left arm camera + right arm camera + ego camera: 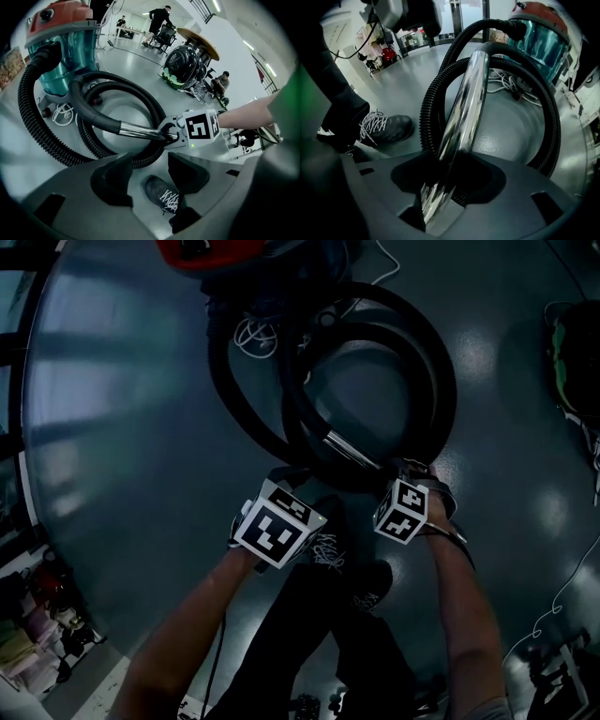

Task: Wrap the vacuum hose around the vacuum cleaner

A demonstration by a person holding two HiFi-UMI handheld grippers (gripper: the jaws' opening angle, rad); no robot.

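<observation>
Now: vacuum cleaner (pixel 65 51), red lid over a teal body, stands upright on the grey floor (pixel 122 427). The ribbed black hose (pixel 29 112) leaves the vacuum cleaner's upper side. It lies in wide loops on the floor in front of the vacuum cleaner, on the person's side, and is not wound around the body. A white cable (pixel 61 112) lies bunched at the vacuum cleaner's base.

The hose ends in a smooth black handle bend (pixel 93 115) that runs into a chrome tube (pixel 464 108). The tube reaches away from the vacuum cleaner, across the loops to their far edge.

Right claw (pixel 443 187): clenched on the chrome tube's free end. The tube runs straight out between the jaws, back toward the vacuum cleaner. The claw is low over the loop that lies farthest from the vacuum cleaner.

Left claw (pixel 150 178): released, jaws apart, nothing between them. Only a dark shoe (pixel 161 192) with white laces shows on the floor beyond the gap. This claw sits just beside the right claw, on the side of the loops opposite the vacuum cleaner, and is angled down toward the hose. No contact with hose or tube shows.
</observation>
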